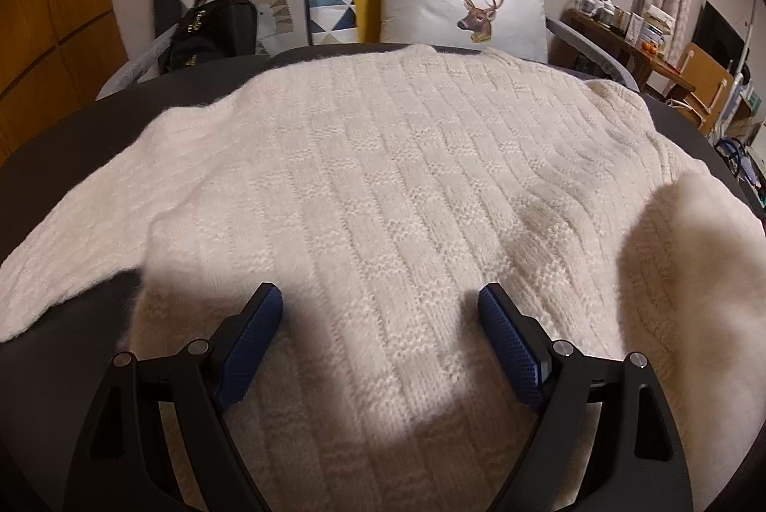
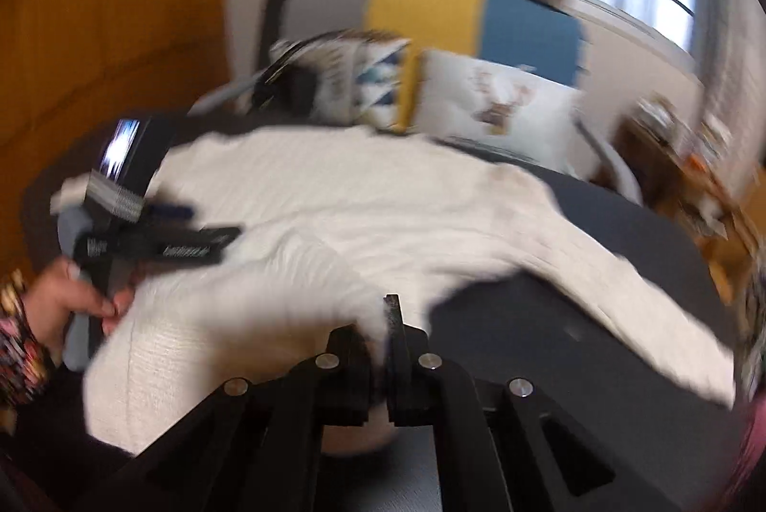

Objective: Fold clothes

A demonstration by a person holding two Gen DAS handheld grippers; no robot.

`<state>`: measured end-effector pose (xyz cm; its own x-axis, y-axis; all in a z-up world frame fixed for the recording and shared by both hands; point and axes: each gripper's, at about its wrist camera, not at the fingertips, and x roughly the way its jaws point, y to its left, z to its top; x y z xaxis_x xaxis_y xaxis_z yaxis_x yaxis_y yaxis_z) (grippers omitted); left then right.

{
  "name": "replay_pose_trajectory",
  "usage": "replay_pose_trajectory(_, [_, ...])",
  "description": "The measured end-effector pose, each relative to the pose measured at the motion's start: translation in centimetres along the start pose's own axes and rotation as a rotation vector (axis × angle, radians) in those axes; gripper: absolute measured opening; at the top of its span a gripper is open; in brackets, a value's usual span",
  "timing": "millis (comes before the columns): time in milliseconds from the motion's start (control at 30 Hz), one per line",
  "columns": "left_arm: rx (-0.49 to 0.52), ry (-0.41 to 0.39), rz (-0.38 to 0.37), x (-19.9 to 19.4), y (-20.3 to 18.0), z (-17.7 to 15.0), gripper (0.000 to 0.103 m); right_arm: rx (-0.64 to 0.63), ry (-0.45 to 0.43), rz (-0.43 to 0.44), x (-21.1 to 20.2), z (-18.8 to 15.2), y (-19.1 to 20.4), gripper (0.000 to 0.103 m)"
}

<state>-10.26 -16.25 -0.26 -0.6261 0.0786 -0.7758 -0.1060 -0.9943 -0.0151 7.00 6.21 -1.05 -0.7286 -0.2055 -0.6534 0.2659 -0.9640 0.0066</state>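
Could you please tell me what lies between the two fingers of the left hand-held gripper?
Only the cream knitted sweater, spread over the dark table; the left hand-held gripper stands open above it, seen in the left wrist view.

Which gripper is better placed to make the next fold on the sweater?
Right. The right gripper is already shut on a sweater edge, likely a sleeve, so it can carry it over. The left gripper is open above the body, holding nothing.
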Motion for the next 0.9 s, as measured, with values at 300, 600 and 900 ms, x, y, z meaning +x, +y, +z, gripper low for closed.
replay_pose_trajectory(300, [-0.063,-0.071,0.06,-2.2,1.2,-0.2,0.086,0.319,-0.03,-0.113,-7.0,-3.0,-8.7,0.002])
replay_pose_trajectory(600, [-0.009,-0.026,0.093,-0.5,0.9,-1.4,0.086,0.436,0.168,-0.176,-5.1,-8.8,-12.1,0.002])
replay_pose_trajectory(900, [-0.01,-0.018,0.071,-0.2,1.4,-1.5,0.086,0.49,0.289,-0.149,-4.1,-11.8,-13.3,0.019])
